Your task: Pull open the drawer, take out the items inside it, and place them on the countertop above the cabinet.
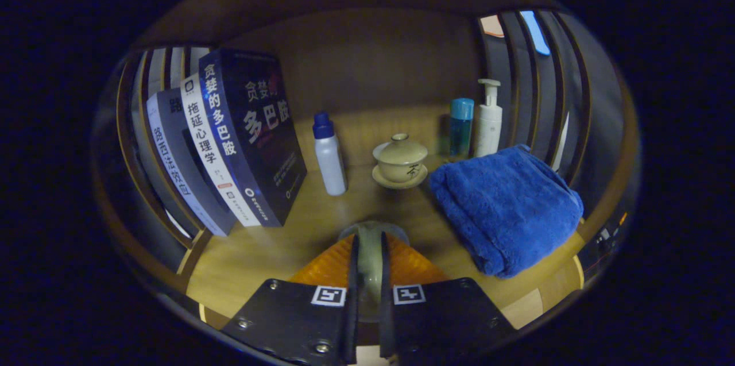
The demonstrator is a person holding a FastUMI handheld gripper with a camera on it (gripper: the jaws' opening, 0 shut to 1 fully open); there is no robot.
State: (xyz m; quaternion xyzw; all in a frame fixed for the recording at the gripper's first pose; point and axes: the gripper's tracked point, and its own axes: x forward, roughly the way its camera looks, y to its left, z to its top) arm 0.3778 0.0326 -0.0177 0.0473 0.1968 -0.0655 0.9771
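Progress looked partial to me: my claw (368,274) had its two fingers drawn close together on a pale, rounded object (369,251), which sat in the narrow slot between them, just above the wooden surface (252,257) near its front edge. I judged this to be an item from the drawer, either about to be set down or just set down; I could not tell what it was, nor whether it already rested on the wood. Orange parts of the claw flanked it on both sides. Beyond the fingers, toward the middle of the surface, stood a lidded tea bowl (400,160) on its saucer, with a white bottle with a blue cap (329,154) just beside it on the left. A folded blue towel (505,208) lay along the right edge, and near the back right corner stood a teal bottle (461,126) and a white pump bottle (488,119), side by side. Books (229,142) leaned against the left edge. Which of these came from the drawer I could not say, and whether more remained inside was hidden from me.
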